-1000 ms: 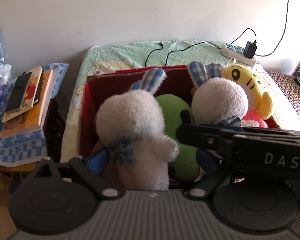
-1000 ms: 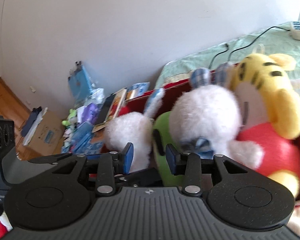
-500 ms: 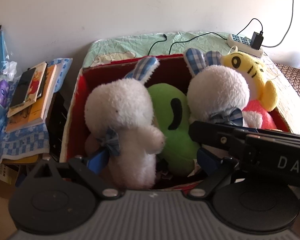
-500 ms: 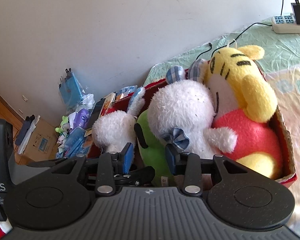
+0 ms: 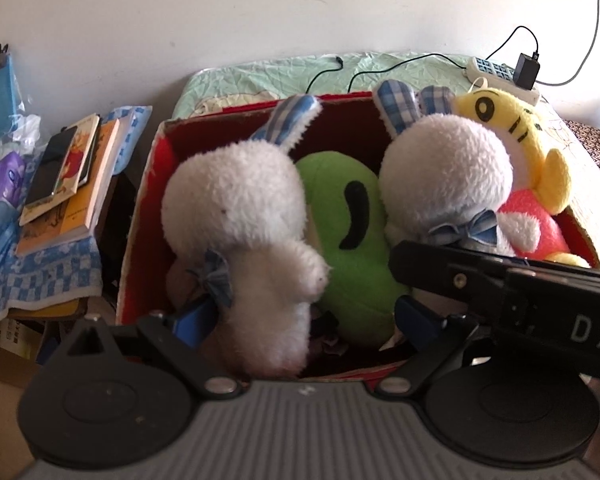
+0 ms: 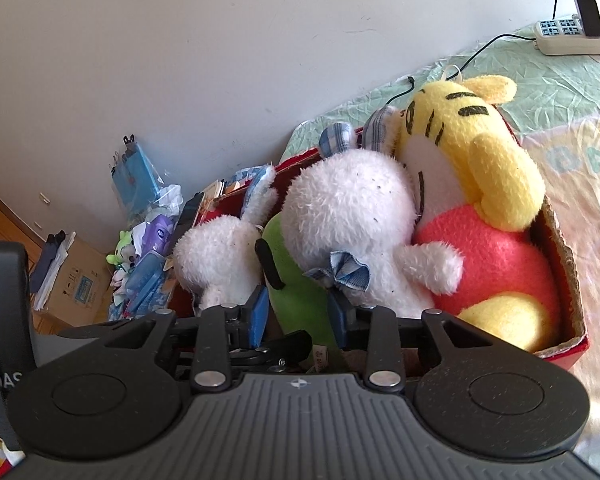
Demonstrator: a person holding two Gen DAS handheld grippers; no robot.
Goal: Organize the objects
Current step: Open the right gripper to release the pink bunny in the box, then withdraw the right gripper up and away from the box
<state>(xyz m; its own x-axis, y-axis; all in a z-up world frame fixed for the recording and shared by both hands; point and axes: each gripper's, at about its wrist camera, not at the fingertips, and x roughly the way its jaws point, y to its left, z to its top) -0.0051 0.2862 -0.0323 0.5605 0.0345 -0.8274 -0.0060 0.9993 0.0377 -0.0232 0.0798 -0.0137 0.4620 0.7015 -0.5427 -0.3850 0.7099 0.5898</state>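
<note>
A red cardboard box [image 5: 138, 224] stands on the bed, packed with plush toys in a row. From left to right they are a white rabbit [image 5: 240, 220], a green plush [image 5: 348, 240], a second white rabbit [image 5: 444, 188] and a yellow tiger in red [image 5: 516, 140]. My left gripper [image 5: 304, 316] hovers at the box's near edge, open wide, its blue fingers on either side of the left rabbit without gripping it. My right gripper [image 6: 299, 314] is open with a narrower gap, in front of the green plush [image 6: 296, 292] and the second rabbit [image 6: 352, 220]. Its body crosses the left wrist view.
The bed sheet [image 5: 260, 76] carries a power strip [image 5: 496, 72] with a charger and cables behind the box. Left of the box is a side stand with stacked books and a phone [image 5: 68, 184]. A cardboard carton [image 6: 76, 280] and clutter lie on the floor.
Both grippers have pulled back and upward from the box, so more of the box shows. The plush toys stay in place; neither gripper's finger gap has changed.
</note>
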